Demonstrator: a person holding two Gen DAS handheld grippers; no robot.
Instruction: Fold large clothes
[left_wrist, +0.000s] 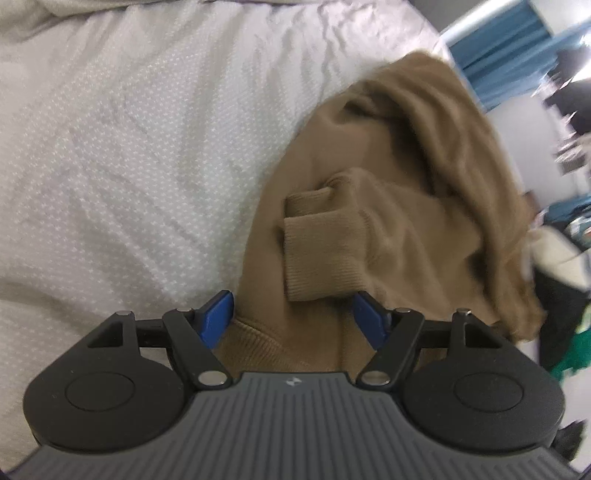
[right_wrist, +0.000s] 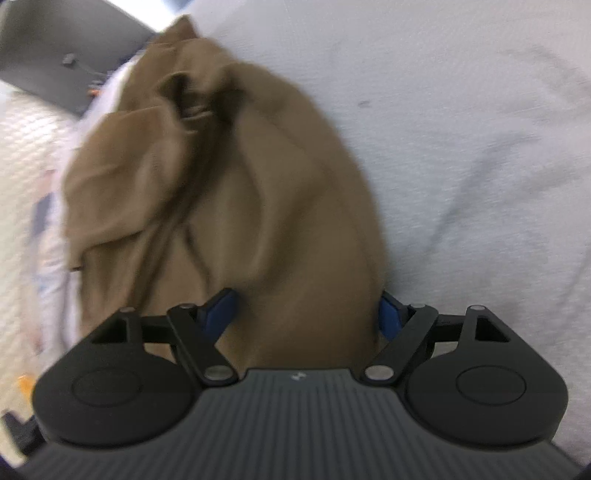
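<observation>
Blue pads tip both tools. The left gripper (left_wrist: 293, 319) stands spread over the brown sweater (left_wrist: 399, 206), its jaws apart and pinching nothing; a ribbed cuff (left_wrist: 317, 243) lies just ahead of the gap and a ribbed hem or collar band (left_wrist: 258, 339) lies beneath it, likely the edge sought for the next grasp. The right gripper (right_wrist: 308, 314) is likewise spread, with a mound of the same sweater (right_wrist: 236, 177) bulging between the jaws; the far pad (right_wrist: 389, 317) is partly hidden by cloth, but no pinch shows. The garment lies crumpled, with its sleeves heaped on its body, on the pale patterned bedcover (left_wrist: 129, 147), near the bed's edge, where room clutter shows blurred beyond. Folding has apparently not begun: the cloth must first be spread flat.
</observation>
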